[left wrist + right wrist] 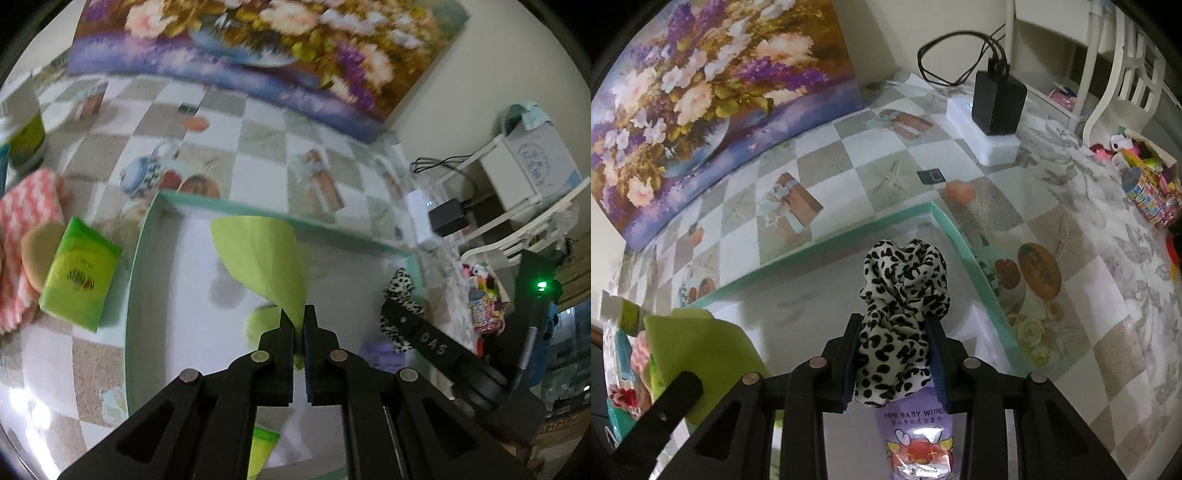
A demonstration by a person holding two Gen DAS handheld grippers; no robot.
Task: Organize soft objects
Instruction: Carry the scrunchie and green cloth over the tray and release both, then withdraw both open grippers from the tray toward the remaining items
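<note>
- Left gripper (pixel 298 314) pinches a lime-green cloth (pixel 262 258) above the mint tray (pixel 137 258).
- Right gripper (pixel 894 328) clamps a leopard-print scrunchie (pixel 901 295) over that tray, above a baby-wipes pack (pixel 918 443).

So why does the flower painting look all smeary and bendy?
Left wrist view: the flower painting is smeared by motion blur, while the green cloth in the jaws stays sharper. Right wrist view: the painting is crisper, but the fisheye lens bows its bottom edge and the tray rim.
</note>
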